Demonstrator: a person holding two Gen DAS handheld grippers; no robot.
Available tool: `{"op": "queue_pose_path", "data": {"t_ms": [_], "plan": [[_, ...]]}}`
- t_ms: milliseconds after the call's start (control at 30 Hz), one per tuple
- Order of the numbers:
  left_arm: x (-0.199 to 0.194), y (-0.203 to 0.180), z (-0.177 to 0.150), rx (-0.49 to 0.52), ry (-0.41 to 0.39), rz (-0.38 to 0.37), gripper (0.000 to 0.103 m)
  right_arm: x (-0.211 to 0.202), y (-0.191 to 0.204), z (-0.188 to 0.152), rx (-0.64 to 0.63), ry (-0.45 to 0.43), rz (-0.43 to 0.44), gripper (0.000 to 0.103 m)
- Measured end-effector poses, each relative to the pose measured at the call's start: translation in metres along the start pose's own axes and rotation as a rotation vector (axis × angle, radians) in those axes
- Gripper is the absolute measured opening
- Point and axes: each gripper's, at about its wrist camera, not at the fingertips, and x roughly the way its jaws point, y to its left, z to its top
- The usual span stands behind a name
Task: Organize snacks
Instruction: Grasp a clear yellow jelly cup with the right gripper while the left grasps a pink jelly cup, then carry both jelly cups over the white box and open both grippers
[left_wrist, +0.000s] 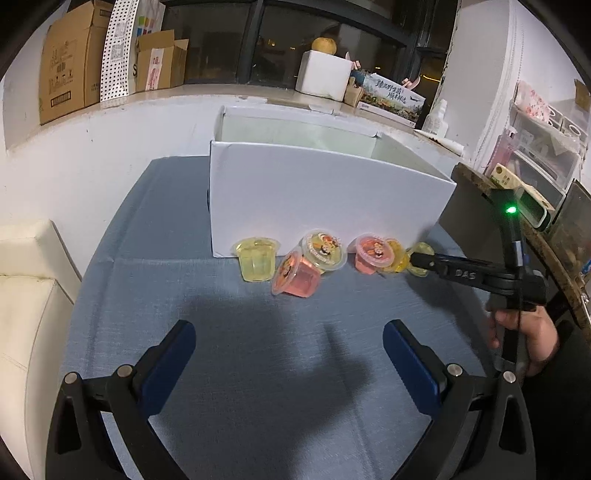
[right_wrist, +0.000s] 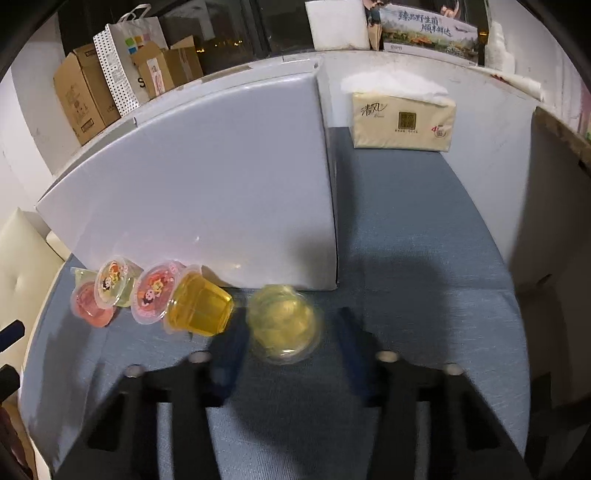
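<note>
Several jelly cups lie in a row on the blue cloth against the front wall of the white box (left_wrist: 325, 199): a yellow one (left_wrist: 257, 264) upright, a pink one (left_wrist: 297, 277) tipped, others beside them. My left gripper (left_wrist: 289, 328) hangs open over bare cloth, well short of the row. My right gripper (right_wrist: 288, 325) is at the row's right end with a pale yellow cup (right_wrist: 284, 325) between its fingers. The picture is blurred there, and a thin gap shows beside the right finger (right_wrist: 351, 332). An amber cup (right_wrist: 199, 310) lies just to its left. In the left wrist view the right gripper (left_wrist: 417, 258) reaches that end cup.
A tissue pack (right_wrist: 402, 122) stands on the cloth to the right of the box (right_wrist: 207, 192). A cream cushioned seat (left_wrist: 26, 295) borders the table's left side. A dark board (left_wrist: 476, 184) rises at the right. A hand (left_wrist: 524, 336) holds the right gripper.
</note>
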Motion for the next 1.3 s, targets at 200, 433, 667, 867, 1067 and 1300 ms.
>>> {"op": "queue_pose_path", "data": {"t_ms": [200,433,667,867,1067,1300], "plan": [[0.013,0.005,0.006,0.006,0.01,0.009,0.103,-0.017,-0.002,-0.006,0.018,-0.04,0.026,0.035],[0.036,0.016,0.023,-0.009,0.043,0.038,0.103,-0.046,0.009,-0.024,-0.001,-0.071,0.038,0.034],[0.068,-0.001,0.025,0.038,0.1,0.03,0.103,-0.06,0.016,-0.04,0.012,-0.075,0.078,0.034],[0.089,-0.019,0.026,0.072,0.096,0.059,0.076,-0.066,0.031,-0.047,-0.023,-0.074,0.091,0.034],[0.088,-0.013,0.026,0.058,0.106,0.009,0.046,-0.066,0.036,-0.048,-0.033,-0.069,0.112,0.034],[0.052,-0.007,0.016,0.047,0.045,-0.064,0.034,-0.062,0.043,-0.045,-0.062,-0.045,0.072,0.0]]}}
